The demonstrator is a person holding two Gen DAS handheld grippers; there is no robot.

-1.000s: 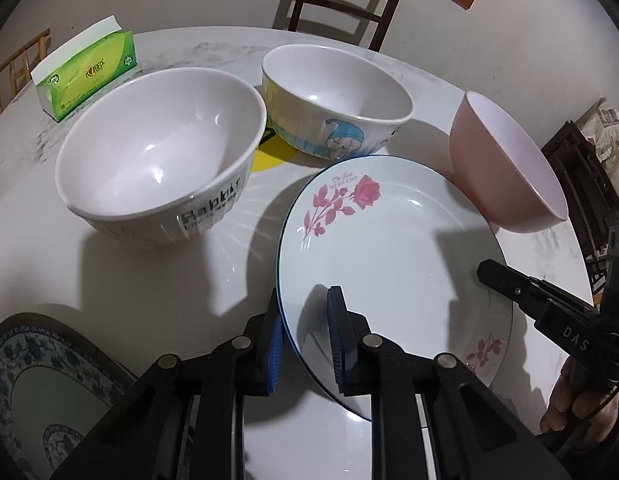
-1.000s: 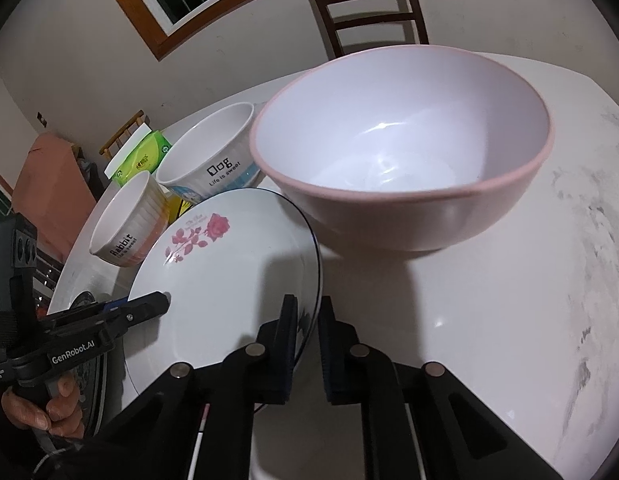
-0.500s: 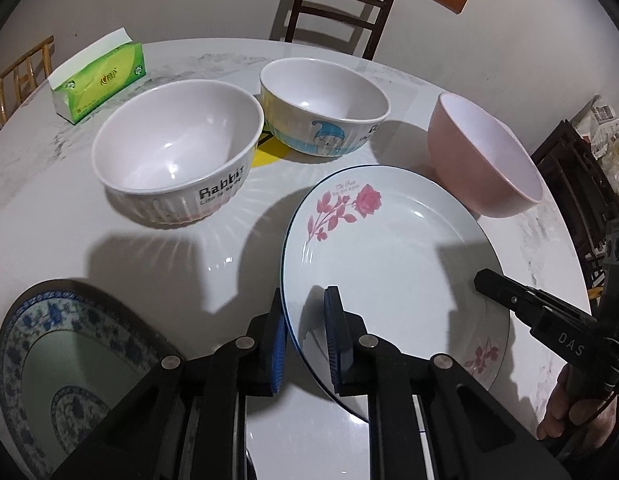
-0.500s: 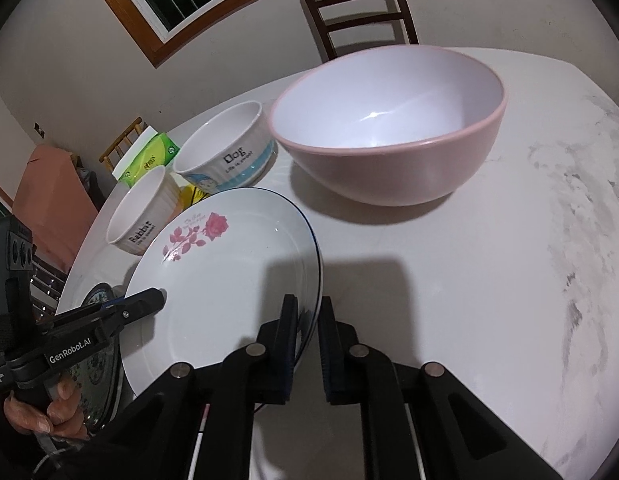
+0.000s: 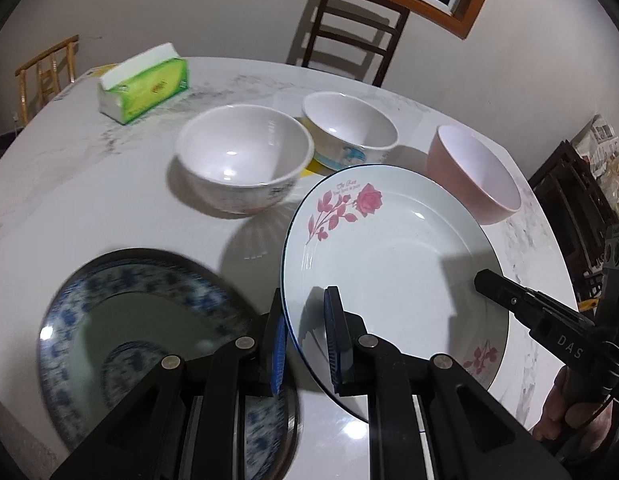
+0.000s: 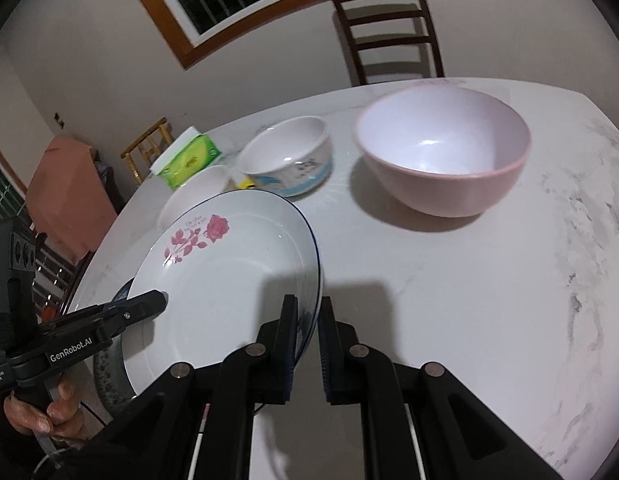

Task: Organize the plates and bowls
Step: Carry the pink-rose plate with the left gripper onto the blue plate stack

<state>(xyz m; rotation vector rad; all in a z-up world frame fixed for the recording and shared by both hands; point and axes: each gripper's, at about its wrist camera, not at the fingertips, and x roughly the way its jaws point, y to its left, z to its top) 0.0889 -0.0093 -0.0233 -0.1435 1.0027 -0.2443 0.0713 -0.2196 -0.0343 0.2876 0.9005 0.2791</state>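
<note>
Left wrist view: the left tool (image 5: 305, 336), at lower centre of the frame, clamps the near rim of the rose plate (image 5: 389, 264), one blue-padded finger on each face of the rim. The plate is tilted, lifted clear of the marble worktop (image 5: 89, 184), and fills the centre right of the frame. At lower left lies the blue-patterned plate (image 5: 121, 320), flat on the worktop and partly under the left tool. Above centre stand the white ribbed bowl (image 5: 245, 156) and, just beside it, the cartoon bowl (image 5: 349, 132); the pink bowl (image 5: 477, 172) stands at right, behind the plate's far edge. A green tissue pack (image 5: 145, 84) sits at upper left, and a dark wooden chair (image 5: 353, 28) stands beyond the worktop.

Right wrist view: the right tool (image 6: 308, 332), at lower centre, grips the opposite rim of the same rose plate, its fingers closed narrowly on the edge. The pink bowl occupies the upper right, well apart from the plate. The left tool enters from the lower left, meeting the plate's other rim.
</note>
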